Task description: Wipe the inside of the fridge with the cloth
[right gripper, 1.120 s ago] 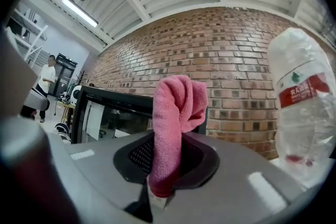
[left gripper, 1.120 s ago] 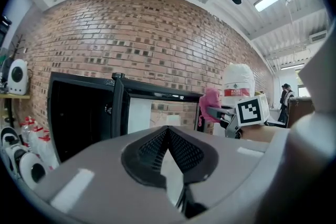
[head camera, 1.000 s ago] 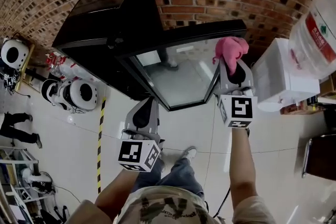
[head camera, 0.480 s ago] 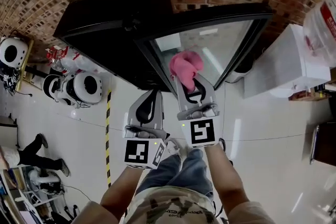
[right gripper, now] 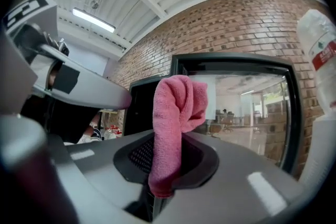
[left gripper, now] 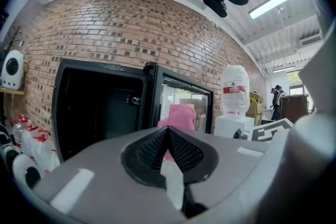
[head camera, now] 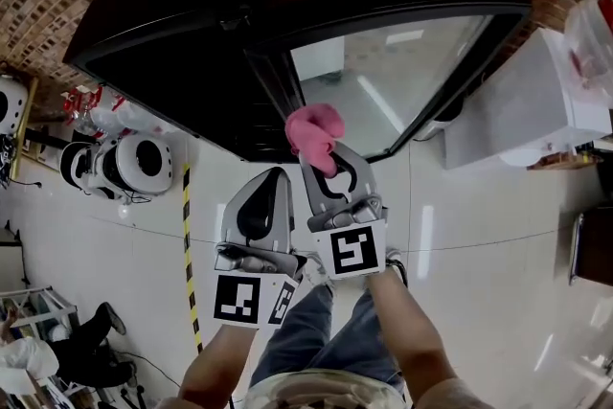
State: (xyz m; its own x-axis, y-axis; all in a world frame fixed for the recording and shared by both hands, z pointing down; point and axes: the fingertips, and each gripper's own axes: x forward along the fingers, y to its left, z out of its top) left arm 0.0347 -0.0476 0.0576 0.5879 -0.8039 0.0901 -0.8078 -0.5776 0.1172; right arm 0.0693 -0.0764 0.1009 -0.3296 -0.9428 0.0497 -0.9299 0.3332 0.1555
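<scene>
A black fridge (head camera: 182, 34) stands against the brick wall with its glass door (head camera: 402, 62) swung open to the right; its dark inside (left gripper: 100, 113) shows in the left gripper view. My right gripper (head camera: 321, 163) is shut on a pink cloth (head camera: 314, 134), held in front of the door's hinge edge. The cloth (right gripper: 176, 128) stands up bunched between the jaws in the right gripper view. My left gripper (head camera: 263, 196) hangs just left of the right one, below the fridge opening, shut and empty. The pink cloth (left gripper: 177, 115) shows beyond its closed jaws.
A white water dispenser (head camera: 536, 110) with a bottle (head camera: 594, 34) stands right of the fridge door. White round robots (head camera: 144, 163) and red-labelled bottles (head camera: 91, 105) sit on the floor at the left. A yellow-black tape line (head camera: 187, 244) runs along the tiled floor.
My right gripper carried the pink cloth from the door's far right edge leftward to the hinge side, beside the left gripper. The view moved closer to the fridge.
</scene>
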